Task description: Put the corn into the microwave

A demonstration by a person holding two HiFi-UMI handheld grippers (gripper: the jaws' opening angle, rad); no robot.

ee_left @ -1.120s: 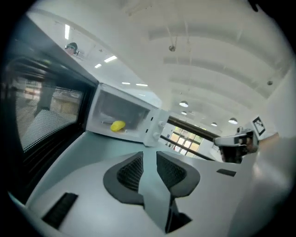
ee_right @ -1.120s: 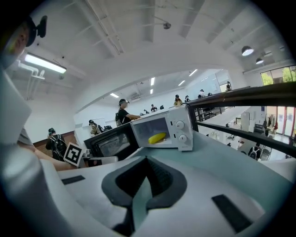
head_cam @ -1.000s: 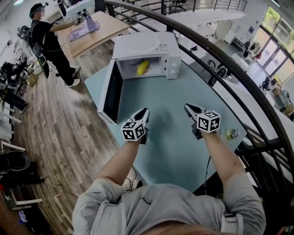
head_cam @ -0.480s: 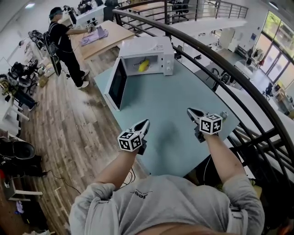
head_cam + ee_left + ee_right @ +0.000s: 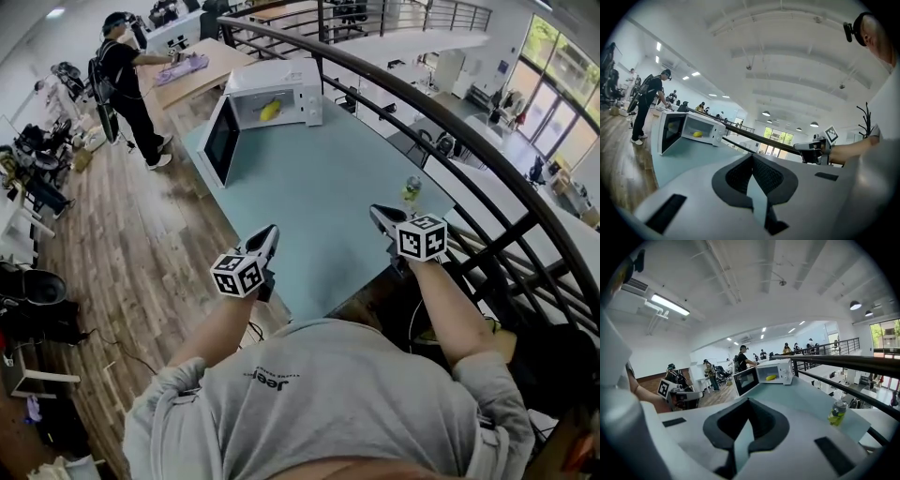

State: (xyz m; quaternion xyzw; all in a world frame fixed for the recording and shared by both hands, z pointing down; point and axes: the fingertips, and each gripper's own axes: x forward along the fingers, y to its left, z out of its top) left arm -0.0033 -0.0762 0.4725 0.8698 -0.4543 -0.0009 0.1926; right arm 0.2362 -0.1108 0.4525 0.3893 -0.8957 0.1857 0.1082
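Over the near edge of the surface, head view: finding left tongs and right tongs side by side, both closed, gripping nothing, pointing toward the far end. Locating corn already inside microwave, well apart from both tongs, ahead and off to the left. Reading its long axis as running across the microwave's width, slightly slanted. Noting door standing open on the left side; judging the left tongs to be the nearer pair to it, should closing be the remaining step. Recording bottle standing near the right tongs, at the surface's right edge.

Left gripper view: confirming pads meeting at the tip, nothing between them. Sighting corn far ahead and left of the pointing line, with the door's dark window turned toward the camera. Picking up the right tongs alongside at right. Not finding the bottle here.

Right gripper view: confirming pads likewise together and empty. Sighting corn lying lengthwise in the microwave, far ahead and slightly right of centre. Showing bottle upright at right, and left tongs at left. Giving a level look into the opening, whereas the head view alone is giving the full gap between tongs and microwave.
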